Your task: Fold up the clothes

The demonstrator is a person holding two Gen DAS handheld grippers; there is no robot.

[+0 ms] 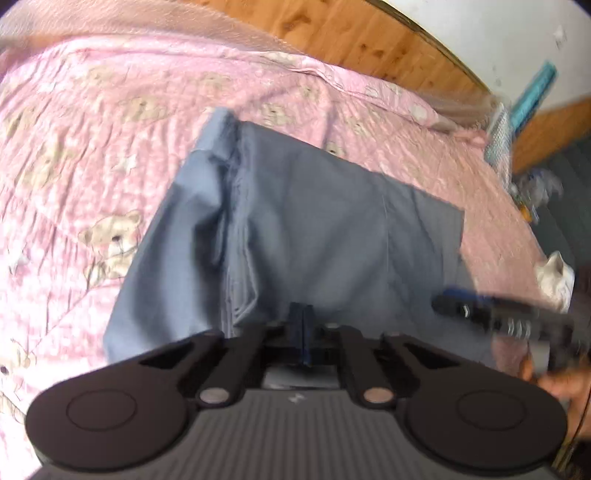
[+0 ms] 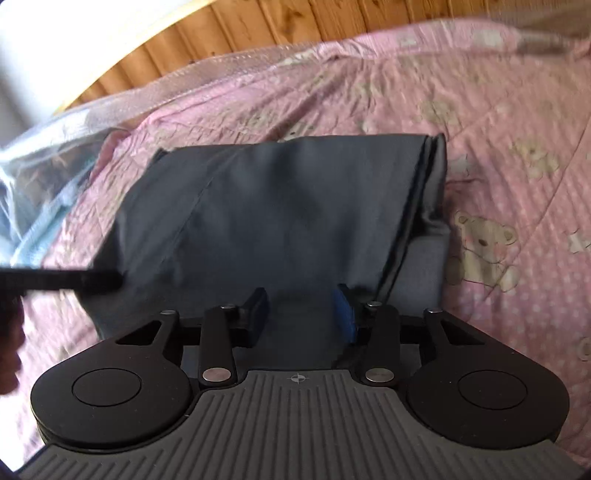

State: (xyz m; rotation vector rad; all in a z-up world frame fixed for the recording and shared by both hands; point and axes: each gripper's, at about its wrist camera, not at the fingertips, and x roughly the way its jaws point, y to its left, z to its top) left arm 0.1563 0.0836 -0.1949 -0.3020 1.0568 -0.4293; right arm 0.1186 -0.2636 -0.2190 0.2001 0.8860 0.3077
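A grey-blue garment [image 1: 314, 229] [image 2: 277, 206] lies folded into a rough rectangle on the pink teddy-bear bedspread [image 1: 92, 166] [image 2: 517, 166]. My left gripper [image 1: 303, 321] is shut at the garment's near edge. Blur hides whether any fabric is pinched between its fingers. It shows as a dark blurred bar in the right wrist view, as the left gripper [image 2: 74, 280], at the garment's left side. My right gripper [image 2: 301, 310] is open over the near edge. Cloth lies below the gap and the pads do not press on it. In the left wrist view the right gripper [image 1: 480, 310] is a blur at the garment's right side.
A wood-panelled wall [image 2: 295, 33] runs behind the bed. Clear plastic wrapping [image 2: 44, 158] sits at the far left of the bed. A white cloth [image 1: 554, 273] and small clutter [image 1: 502, 136] lie by the bed's right edge. A person's hand [image 1: 561, 384] holds the right gripper.
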